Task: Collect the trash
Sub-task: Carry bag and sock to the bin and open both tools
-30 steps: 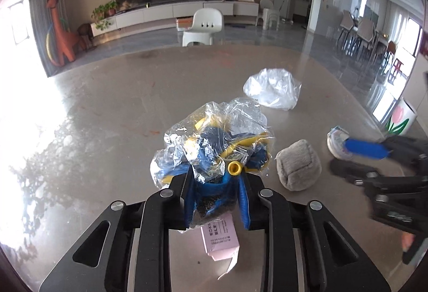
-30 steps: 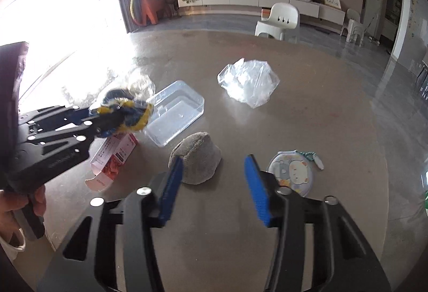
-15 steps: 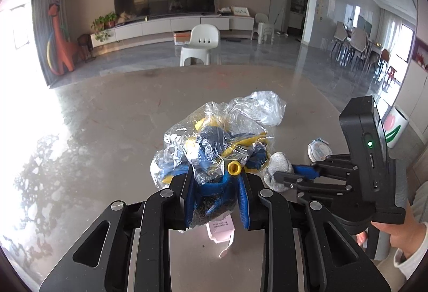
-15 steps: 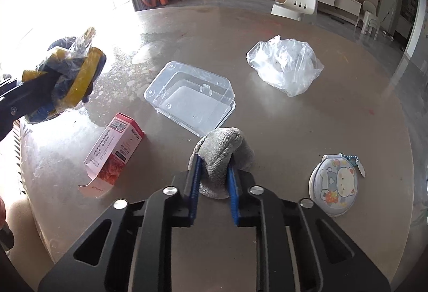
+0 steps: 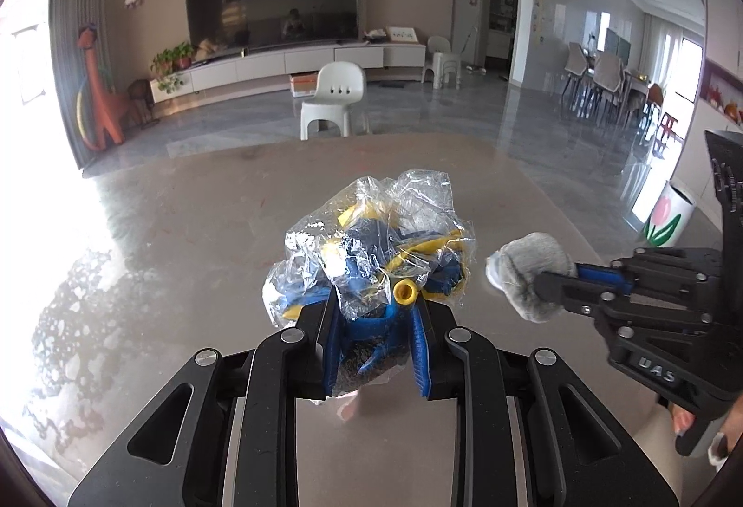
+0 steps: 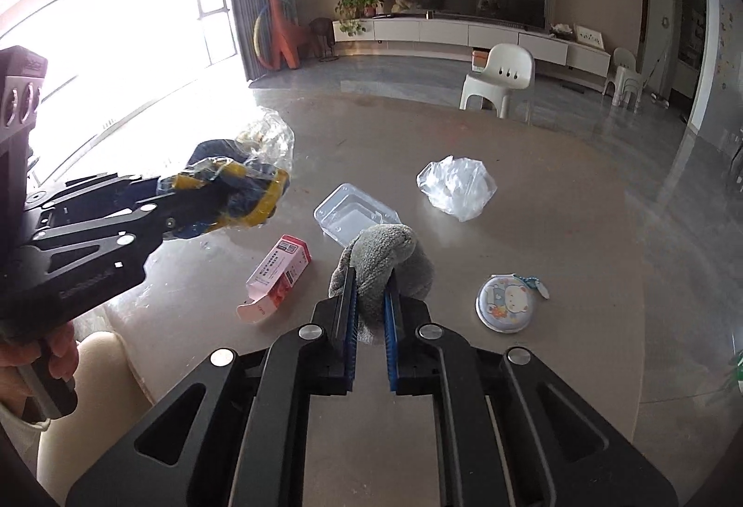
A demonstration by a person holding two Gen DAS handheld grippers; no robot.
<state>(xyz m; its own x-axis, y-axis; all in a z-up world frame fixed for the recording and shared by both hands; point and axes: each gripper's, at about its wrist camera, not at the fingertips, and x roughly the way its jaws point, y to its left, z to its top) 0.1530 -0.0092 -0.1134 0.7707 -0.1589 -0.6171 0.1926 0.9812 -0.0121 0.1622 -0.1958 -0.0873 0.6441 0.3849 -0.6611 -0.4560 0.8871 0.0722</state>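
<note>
My left gripper (image 5: 374, 321) is shut on a clear plastic bag of blue and yellow pieces (image 5: 371, 247) and holds it above the table; the bag also shows in the right wrist view (image 6: 237, 186). My right gripper (image 6: 370, 302) is shut on a grey cloth wad (image 6: 383, 256), lifted off the table; the wad also shows in the left wrist view (image 5: 529, 270) to the right of the bag. On the table (image 6: 580, 237) lie a pink carton (image 6: 276, 277), a clear plastic box (image 6: 355, 212) and a crumpled clear bag (image 6: 455, 186).
A round tin with a bear picture (image 6: 506, 302) lies on the table to the right. A cream seat (image 6: 88, 386) stands by the table's near left edge. A white plastic chair (image 6: 499, 82) stands beyond the far edge.
My right gripper closed on the grey cloth wad and lifted it off the table. My left gripper rose with the bag, so the table items have dropped out of its view.
</note>
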